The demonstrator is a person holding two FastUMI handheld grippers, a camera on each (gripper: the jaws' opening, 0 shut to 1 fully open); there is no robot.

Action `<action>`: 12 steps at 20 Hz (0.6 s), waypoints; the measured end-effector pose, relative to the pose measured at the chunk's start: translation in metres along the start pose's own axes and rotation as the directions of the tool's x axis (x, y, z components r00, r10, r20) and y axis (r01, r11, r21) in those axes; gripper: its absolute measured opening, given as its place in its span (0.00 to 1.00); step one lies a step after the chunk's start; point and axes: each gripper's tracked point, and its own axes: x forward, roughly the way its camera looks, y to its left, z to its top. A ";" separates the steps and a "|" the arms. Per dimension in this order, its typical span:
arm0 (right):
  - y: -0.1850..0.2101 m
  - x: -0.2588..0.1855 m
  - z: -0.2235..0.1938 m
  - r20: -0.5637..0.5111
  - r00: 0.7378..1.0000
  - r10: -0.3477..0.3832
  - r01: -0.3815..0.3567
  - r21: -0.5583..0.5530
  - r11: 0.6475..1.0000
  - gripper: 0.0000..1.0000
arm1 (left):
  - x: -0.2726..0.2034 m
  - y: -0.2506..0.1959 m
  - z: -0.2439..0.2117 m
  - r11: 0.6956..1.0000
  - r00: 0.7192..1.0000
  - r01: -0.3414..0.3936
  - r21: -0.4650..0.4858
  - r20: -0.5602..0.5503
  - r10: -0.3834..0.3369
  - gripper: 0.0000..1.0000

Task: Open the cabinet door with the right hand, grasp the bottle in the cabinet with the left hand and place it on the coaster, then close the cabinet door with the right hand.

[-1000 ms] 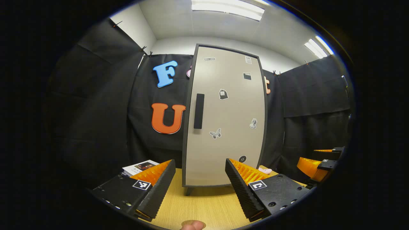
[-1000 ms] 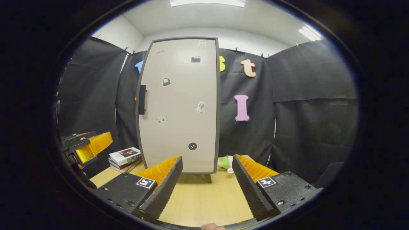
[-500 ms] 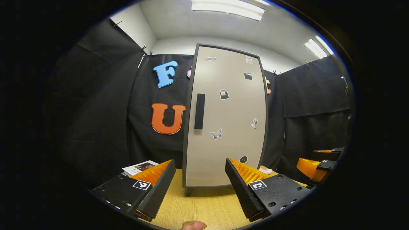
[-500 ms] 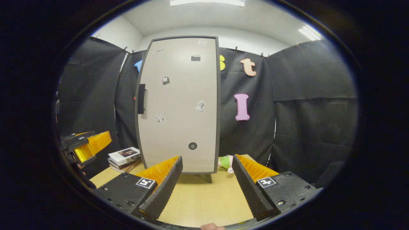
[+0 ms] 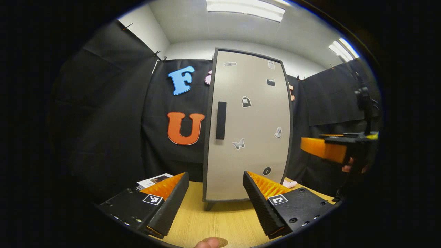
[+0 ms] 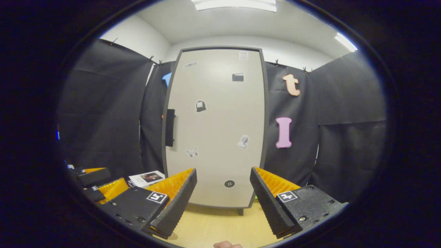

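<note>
A recording booth indoors: black cloth walls [image 5: 113,113] clipped up around a wooden bench [image 5: 220,220], ceiling strip lights [image 5: 245,7] overhead.

Both grippers hang with fingers spread wide, gripping nothing: the left gripper [image 5: 216,196] low in its own view, the right gripper [image 6: 223,196] raised level, a hand [image 5: 349,167] beneath it.

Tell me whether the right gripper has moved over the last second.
Yes. In the left gripper view the right gripper has risen from near the table edge to about the height of the cabinet door's lower stickers, closer to the door.
</note>
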 end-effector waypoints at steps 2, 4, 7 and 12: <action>0.024 0.025 0.018 0.011 0.998 0.057 -0.057 0.007 0.998 1.00 | -0.006 0.010 -0.003 1.000 1.000 -0.020 0.015 -0.008 0.020 0.95; 0.056 0.054 0.031 0.009 0.992 0.129 -0.129 0.019 0.991 1.00 | -0.012 0.021 -0.008 0.999 0.999 -0.036 0.019 -0.021 0.037 0.95; 0.096 0.097 0.044 -0.006 0.982 0.188 -0.188 0.055 0.981 1.00 | -0.019 0.037 -0.011 0.997 0.997 -0.063 0.034 -0.030 0.064 0.95; 0.136 0.160 0.047 -0.038 0.984 0.173 -0.171 0.044 0.984 1.00 | -0.026 0.059 -0.011 0.996 0.995 -0.087 0.035 -0.035 0.088 0.95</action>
